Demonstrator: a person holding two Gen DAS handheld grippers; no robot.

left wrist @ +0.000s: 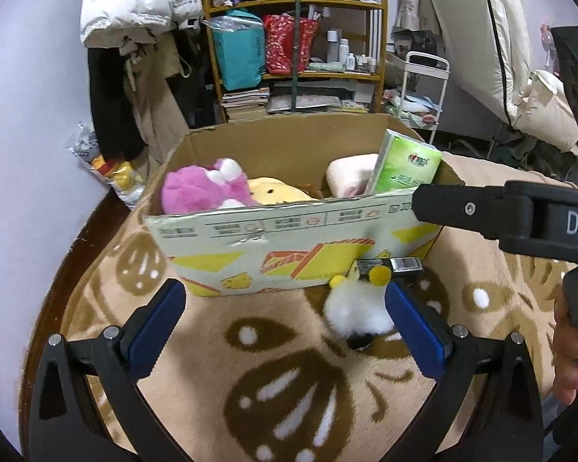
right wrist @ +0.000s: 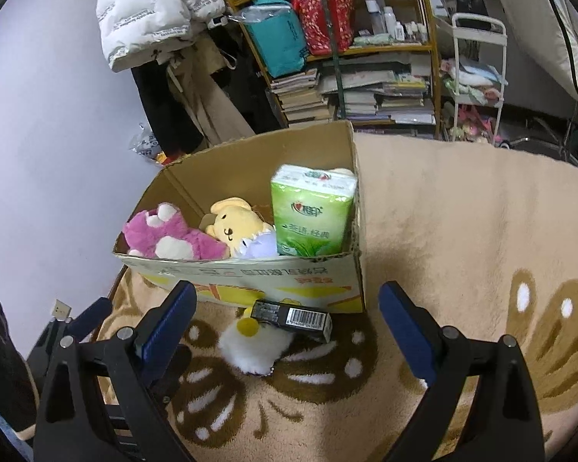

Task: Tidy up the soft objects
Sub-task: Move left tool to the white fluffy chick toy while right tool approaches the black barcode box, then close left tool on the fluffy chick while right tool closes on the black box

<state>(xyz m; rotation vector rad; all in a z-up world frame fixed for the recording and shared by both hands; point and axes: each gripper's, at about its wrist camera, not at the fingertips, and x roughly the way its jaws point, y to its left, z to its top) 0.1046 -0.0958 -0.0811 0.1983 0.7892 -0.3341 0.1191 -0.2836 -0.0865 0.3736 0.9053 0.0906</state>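
An open cardboard box [left wrist: 289, 231] stands on a beige patterned rug [left wrist: 289, 385]. Inside lie a pink plush [left wrist: 200, 188], a yellow plush [right wrist: 235, 223], a pale pink-white soft item [left wrist: 346, 177] and a green tissue pack [right wrist: 312, 211] upright at the box's right end. On the rug in front of the box lies a white fluffy toy [left wrist: 356, 312] with yellow pompoms, and a small black carton [right wrist: 293, 317] rests against it. My left gripper [left wrist: 285, 288] is open, its right pad beside the white toy. My right gripper [right wrist: 287, 300] is open above the toy and carton, holding nothing.
A wooden shelf [right wrist: 366, 50] with books, bags and bottles stands behind the box. Coats [left wrist: 135, 19] hang at back left, and a white cart [right wrist: 478, 77] at back right. A lilac wall [right wrist: 57, 115] lies left. A hand [left wrist: 566, 354] grips the right tool's handle.
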